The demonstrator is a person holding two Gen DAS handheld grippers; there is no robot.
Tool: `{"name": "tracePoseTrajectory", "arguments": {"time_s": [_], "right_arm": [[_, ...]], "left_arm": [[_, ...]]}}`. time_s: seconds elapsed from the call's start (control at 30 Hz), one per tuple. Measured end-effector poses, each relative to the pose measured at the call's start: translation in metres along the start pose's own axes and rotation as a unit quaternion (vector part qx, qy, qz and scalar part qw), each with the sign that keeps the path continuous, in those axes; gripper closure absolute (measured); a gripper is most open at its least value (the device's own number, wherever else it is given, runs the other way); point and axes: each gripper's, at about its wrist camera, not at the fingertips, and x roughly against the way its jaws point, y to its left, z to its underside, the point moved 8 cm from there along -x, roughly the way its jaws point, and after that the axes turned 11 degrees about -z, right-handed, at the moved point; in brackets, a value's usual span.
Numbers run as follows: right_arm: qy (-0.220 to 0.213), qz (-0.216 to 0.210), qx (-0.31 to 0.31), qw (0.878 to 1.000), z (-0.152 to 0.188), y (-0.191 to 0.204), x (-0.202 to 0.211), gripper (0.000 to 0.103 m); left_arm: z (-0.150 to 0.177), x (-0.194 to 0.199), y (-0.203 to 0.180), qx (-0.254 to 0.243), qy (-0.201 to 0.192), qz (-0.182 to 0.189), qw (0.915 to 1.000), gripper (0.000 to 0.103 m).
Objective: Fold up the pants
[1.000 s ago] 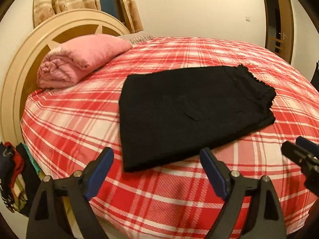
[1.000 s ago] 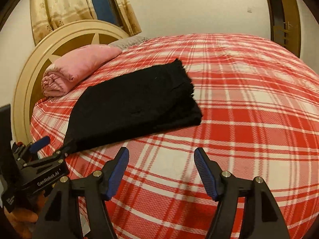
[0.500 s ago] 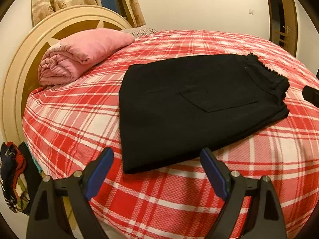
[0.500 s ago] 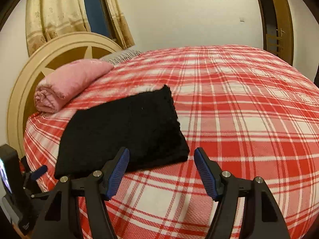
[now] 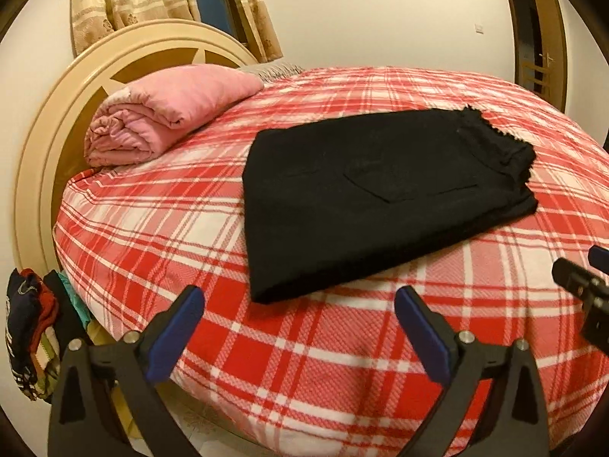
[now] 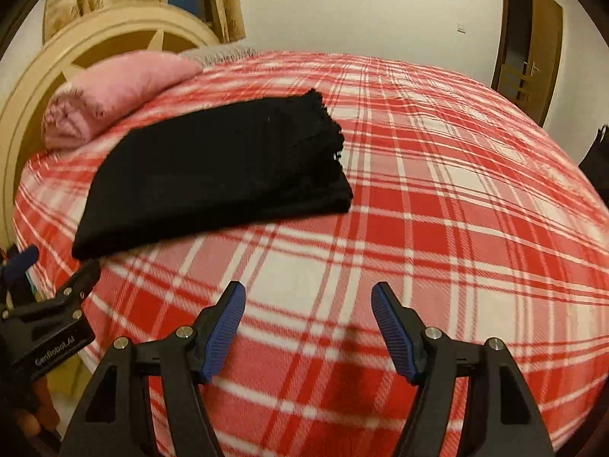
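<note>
The black pants (image 5: 380, 194) lie folded in a flat rectangle on the red plaid bed (image 5: 304, 361), back pocket up, frayed hems at the far right. They also show in the right wrist view (image 6: 220, 175), left of centre. My left gripper (image 5: 298, 327) is open and empty, held off the near edge of the pants. My right gripper (image 6: 308, 323) is open and empty over bare plaid, to the right of the pants' near corner. The left gripper also shows at the left edge of the right wrist view (image 6: 49, 297).
A rolled pink blanket (image 5: 167, 114) lies by the round cream headboard (image 5: 49, 133) at the left. Clothes (image 5: 26, 331) hang beside the bed at lower left. A doorway (image 6: 529, 45) stands at the far right. Curtains (image 5: 152, 0) hang behind the headboard.
Both grippers moved forward towards the pants, then drew back from them. Both stayed open and empty. The pants have not moved.
</note>
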Motion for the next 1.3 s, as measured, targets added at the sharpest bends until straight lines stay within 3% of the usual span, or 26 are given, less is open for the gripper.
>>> {"name": "tracePoseTrajectory", "arguments": {"time_s": [0.1, 0.27, 0.53, 0.8, 0.9, 1.3], "right_arm": [[0.003, 0.004, 0.006, 1.0, 0.003, 0.003, 0.012, 0.033], [-0.032, 0.015, 0.018, 0.999, -0.009, 0.011, 0.048, 0.033], [-0.166, 0.006, 0.016, 0.986, -0.047, 0.022, 0.139, 0.028], [-0.293, 0.006, 0.04, 0.955, -0.064, 0.041, 0.212, 0.015], [-0.302, 0.012, 0.046, 0.952, -0.066, 0.044, 0.215, 0.014], [-0.28, 0.006, 0.038, 0.959, -0.063, 0.044, 0.203, 0.014]], "left_arm": [[0.006, 0.0, 0.002, -0.01, 0.025, -0.012, 0.9996, 0.0], [-0.011, 0.027, 0.007, 0.013, 0.003, 0.018, 0.9997, 0.0], [-0.055, 0.11, 0.035, 0.059, -0.1, 0.02, 0.9931, 0.0], [-0.072, 0.153, 0.045, 0.057, -0.177, 0.003, 0.9826, 0.0], [-0.072, 0.154, 0.04, 0.044, -0.181, -0.002, 0.9824, 0.0], [-0.067, 0.145, 0.044, 0.057, -0.154, 0.004, 0.9864, 0.0]]}}
